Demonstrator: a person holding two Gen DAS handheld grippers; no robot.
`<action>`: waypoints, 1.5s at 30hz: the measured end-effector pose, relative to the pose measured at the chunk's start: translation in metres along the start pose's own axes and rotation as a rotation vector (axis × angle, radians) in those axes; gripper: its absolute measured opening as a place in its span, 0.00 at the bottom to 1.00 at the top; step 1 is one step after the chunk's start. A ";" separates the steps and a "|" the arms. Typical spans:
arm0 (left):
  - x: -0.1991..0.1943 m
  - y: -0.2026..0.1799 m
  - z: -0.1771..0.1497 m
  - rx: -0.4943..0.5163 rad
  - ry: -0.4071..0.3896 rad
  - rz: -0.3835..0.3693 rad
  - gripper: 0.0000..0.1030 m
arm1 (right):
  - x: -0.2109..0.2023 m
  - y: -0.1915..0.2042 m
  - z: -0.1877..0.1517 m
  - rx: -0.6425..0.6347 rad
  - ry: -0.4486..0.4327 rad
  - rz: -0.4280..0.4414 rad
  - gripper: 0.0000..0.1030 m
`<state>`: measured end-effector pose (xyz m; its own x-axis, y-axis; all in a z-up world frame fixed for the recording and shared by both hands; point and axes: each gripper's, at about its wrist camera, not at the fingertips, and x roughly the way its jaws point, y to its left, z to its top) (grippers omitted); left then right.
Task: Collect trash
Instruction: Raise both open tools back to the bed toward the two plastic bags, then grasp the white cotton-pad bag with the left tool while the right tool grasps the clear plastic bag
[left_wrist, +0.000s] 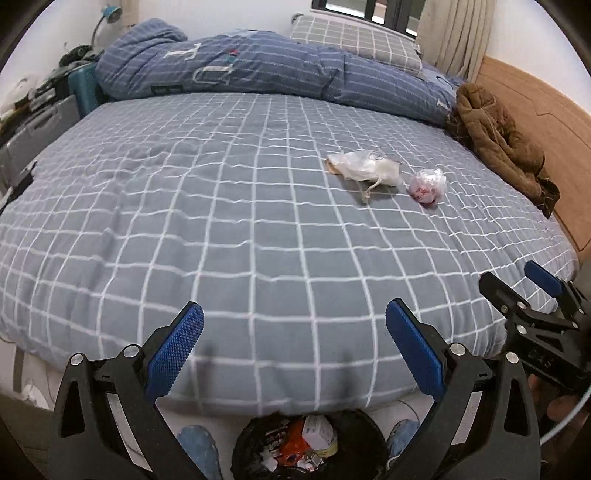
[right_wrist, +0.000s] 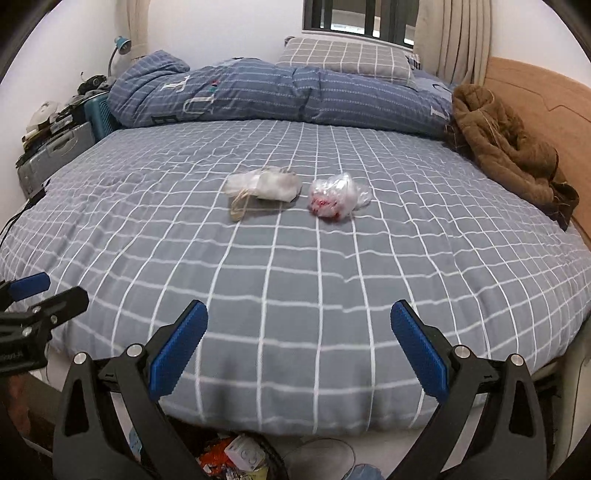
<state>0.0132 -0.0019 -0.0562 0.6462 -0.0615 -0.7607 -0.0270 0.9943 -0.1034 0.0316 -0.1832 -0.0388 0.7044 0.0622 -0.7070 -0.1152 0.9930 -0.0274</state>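
Two pieces of trash lie on the grey checked bed: a crumpled whitish bag with a string (left_wrist: 365, 170) (right_wrist: 264, 186) and, to its right, a clear plastic wad with red bits (left_wrist: 427, 184) (right_wrist: 338, 201). A black-lined trash bin (left_wrist: 310, 448) (right_wrist: 236, 459), part full of wrappers, stands on the floor at the bed's near edge. My left gripper (left_wrist: 294, 345) is open and empty above the bin. My right gripper (right_wrist: 298, 349) is open and empty over the bed's near edge; it also shows at the right in the left wrist view (left_wrist: 517, 284).
A blue striped duvet (left_wrist: 236, 64) and a checked pillow (right_wrist: 345, 59) lie at the far side of the bed. A brown jacket (right_wrist: 506, 144) lies by the wooden headboard (right_wrist: 543, 107) on the right. Boxes and clutter (right_wrist: 59, 140) stand at the far left.
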 end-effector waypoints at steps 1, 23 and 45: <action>0.005 -0.004 0.005 0.008 -0.002 0.002 0.94 | 0.004 -0.002 0.003 0.002 0.001 0.000 0.93; 0.104 -0.028 0.107 0.011 -0.003 -0.032 0.94 | 0.114 -0.055 0.085 0.121 0.031 0.017 0.93; 0.170 -0.068 0.158 0.072 0.013 -0.085 0.94 | 0.153 -0.083 0.111 0.166 0.022 0.063 0.55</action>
<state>0.2454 -0.0664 -0.0777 0.6342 -0.1463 -0.7592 0.0823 0.9891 -0.1219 0.2268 -0.2449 -0.0662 0.6839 0.1248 -0.7189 -0.0406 0.9902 0.1333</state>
